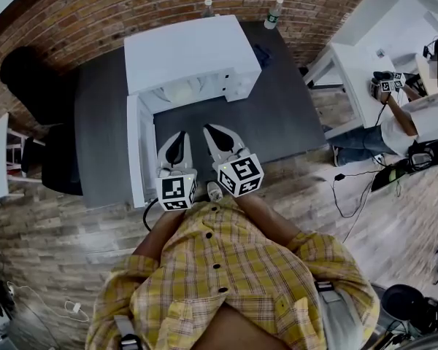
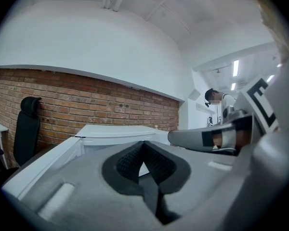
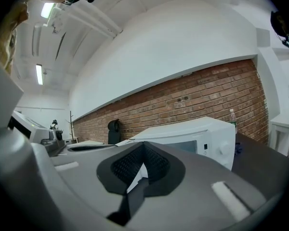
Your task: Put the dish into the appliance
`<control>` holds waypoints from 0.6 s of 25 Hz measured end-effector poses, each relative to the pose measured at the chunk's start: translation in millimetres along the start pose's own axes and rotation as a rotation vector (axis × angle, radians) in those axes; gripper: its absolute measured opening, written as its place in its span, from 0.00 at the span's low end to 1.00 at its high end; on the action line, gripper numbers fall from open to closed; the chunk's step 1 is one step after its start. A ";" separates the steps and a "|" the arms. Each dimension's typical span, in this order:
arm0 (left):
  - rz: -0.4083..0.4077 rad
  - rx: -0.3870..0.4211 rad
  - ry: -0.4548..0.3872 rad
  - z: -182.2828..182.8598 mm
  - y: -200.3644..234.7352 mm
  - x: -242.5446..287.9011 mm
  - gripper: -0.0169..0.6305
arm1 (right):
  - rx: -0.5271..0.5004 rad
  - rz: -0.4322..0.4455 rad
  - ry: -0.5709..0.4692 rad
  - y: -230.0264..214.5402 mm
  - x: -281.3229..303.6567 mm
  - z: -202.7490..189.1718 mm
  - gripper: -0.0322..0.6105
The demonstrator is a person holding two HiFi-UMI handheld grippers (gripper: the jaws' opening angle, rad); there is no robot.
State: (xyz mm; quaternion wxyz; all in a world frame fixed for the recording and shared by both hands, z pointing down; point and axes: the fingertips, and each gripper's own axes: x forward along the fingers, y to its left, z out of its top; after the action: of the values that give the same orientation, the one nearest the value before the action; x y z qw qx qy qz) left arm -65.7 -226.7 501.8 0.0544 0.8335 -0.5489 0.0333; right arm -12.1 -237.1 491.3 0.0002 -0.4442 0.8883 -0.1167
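Inside the microwave [image 1: 192, 49], the dish [image 1: 179, 92], beyond left gripper [image 1: 180, 134] and right gripper [image 1: 209, 128], fingers [image 1: 166, 159] clenched empty.

Bright even light from ceiling strips [image 3: 40, 74]; fisheye warp, dark corners, edges prob. soft.

Pale shape [image 1: 181, 91] sitting inside open microwave [image 1: 192, 53], too small to identify. Wearer's hands hiding beneath left gripper [image 1: 180, 135] and right gripper [image 1: 210, 131]. Bystander [image 1: 416, 119] getting cropped by right edge.
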 end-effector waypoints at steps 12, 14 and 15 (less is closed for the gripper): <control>0.002 0.001 0.000 0.1 0.5 1.6 0.02 | -0.003 -0.011 0.002 -3.0 -0.8 -2.1 0.04; 0.004 0.000 0.000 0.0 0.4 1.4 0.02 | -0.004 -0.012 0.002 -3.3 -1.5 -2.1 0.04; 0.005 0.000 0.001 -0.2 0.3 1.3 0.02 | -0.004 -0.012 0.001 -3.4 -1.8 -1.8 0.05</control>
State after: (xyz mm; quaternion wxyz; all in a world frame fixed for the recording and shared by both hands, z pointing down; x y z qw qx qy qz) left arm -65.4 -228.0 502.1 0.0547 0.8322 -0.5508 0.0336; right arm -8.5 -237.3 493.5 -0.0018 -0.4494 0.8859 -0.1150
